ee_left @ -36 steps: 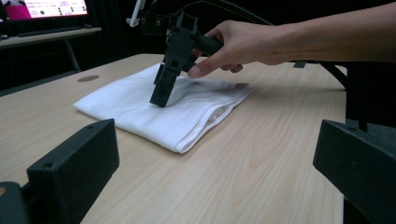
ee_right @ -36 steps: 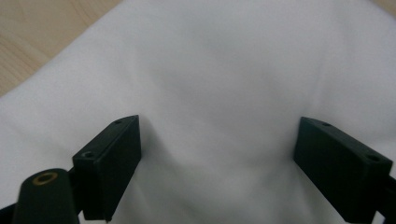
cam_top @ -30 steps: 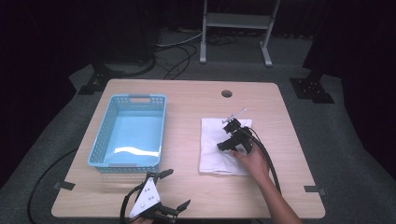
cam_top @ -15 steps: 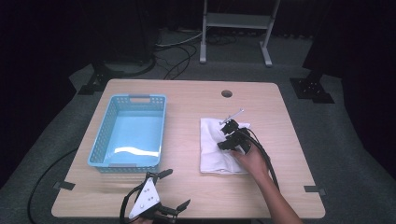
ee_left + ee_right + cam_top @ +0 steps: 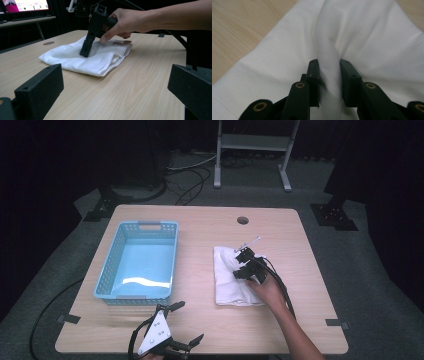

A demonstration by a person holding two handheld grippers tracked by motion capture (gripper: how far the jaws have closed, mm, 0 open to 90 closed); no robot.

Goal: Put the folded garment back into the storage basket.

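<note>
Already the right gripper (image 5: 329, 75) had just closed, pinching a ridge of the white cloth (image 5: 235, 282) near the table's (image 5: 200, 340) right edge; lifting straight up seemed best

Bare counter (image 5: 200, 255) lies open between the blue basket (image 5: 137, 262) and the white cloth (image 5: 227, 280); both flank that lane.

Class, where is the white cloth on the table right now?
In the high view, the white cloth lies right of the blue basket, pinched by the right gripper.
</note>
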